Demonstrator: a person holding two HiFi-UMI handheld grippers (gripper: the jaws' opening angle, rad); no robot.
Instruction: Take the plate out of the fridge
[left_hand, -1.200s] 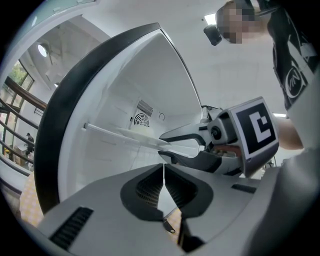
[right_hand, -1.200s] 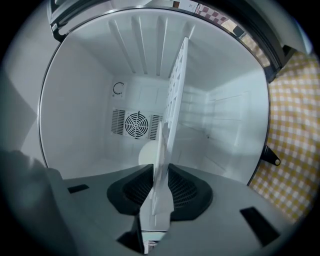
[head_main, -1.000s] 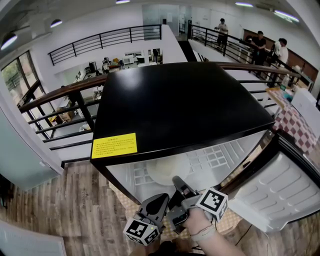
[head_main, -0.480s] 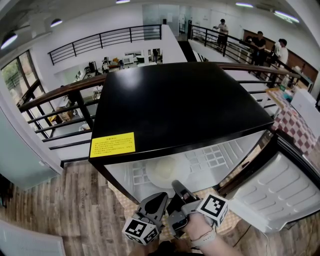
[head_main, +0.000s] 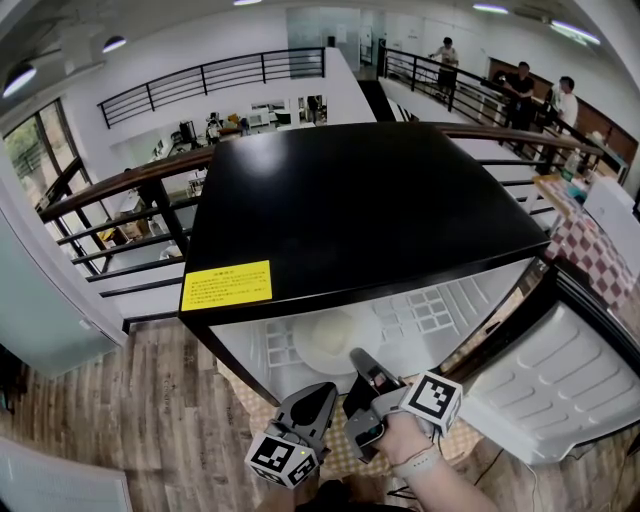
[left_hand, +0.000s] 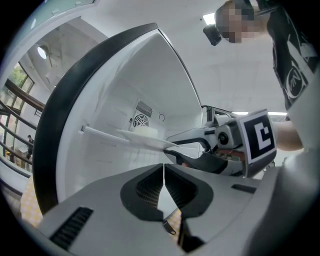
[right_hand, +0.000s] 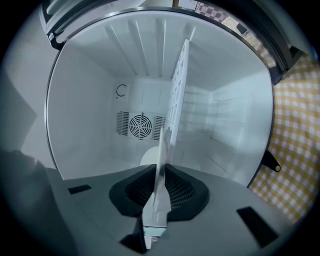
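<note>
A white plate (head_main: 325, 340) lies on the shelf (head_main: 420, 315) inside the open black-topped fridge (head_main: 360, 210). My right gripper (head_main: 362, 364) reaches in from the front and is shut on the plate's near rim. In the right gripper view the plate (right_hand: 159, 172) shows edge-on, pinched between the jaws of the right gripper (right_hand: 161, 167). The left gripper view shows the plate (left_hand: 142, 141) resting on the shelf with the right gripper (left_hand: 175, 150) clamped on its edge. My left gripper (head_main: 320, 395) hangs lower, in front of the fridge, shut and empty (left_hand: 163, 167).
The fridge door (head_main: 560, 380) stands wide open at the right. A yellow label (head_main: 227, 286) sits on the fridge top. A fan vent (right_hand: 140, 125) marks the back wall. A chequered mat (right_hand: 295, 150) lies under the fridge. People (head_main: 518, 85) stand by the far railing.
My right hand dipped slightly toward me, then came back up to the plate's rim. The left gripper and the plate stay about where they were.
</note>
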